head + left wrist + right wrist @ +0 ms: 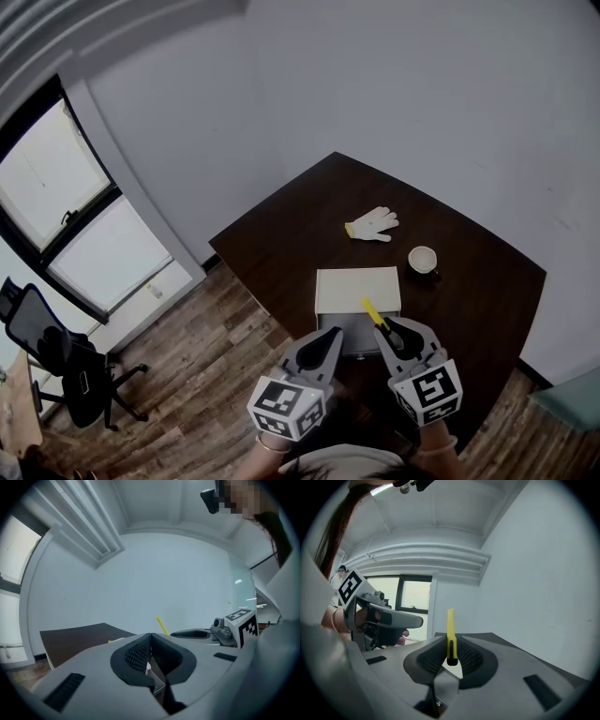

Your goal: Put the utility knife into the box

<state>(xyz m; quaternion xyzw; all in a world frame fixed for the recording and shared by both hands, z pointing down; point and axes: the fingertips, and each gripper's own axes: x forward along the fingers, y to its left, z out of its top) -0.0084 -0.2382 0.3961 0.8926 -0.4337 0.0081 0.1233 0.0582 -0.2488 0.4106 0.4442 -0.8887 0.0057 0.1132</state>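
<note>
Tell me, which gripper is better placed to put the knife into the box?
Right. The right gripper is shut on the yellow utility knife, held at the white box's near edge. The left gripper is shut on nothing, so it would first need the knife.

A dark brown table (478, 281) stands close to a plain white wall (403, 94). The floor (206, 366) to the left of the table is made of wood planks, brown and grey. Further left of the table there is a big window (42, 178) with a black frame. Bright daylight comes in through it. A black chair (70, 366) on wheels stands on the floor under the window, well apart from the table. High above the table, the ceiling (436, 517) is white, with one long lamp (382, 488) lit.
</note>
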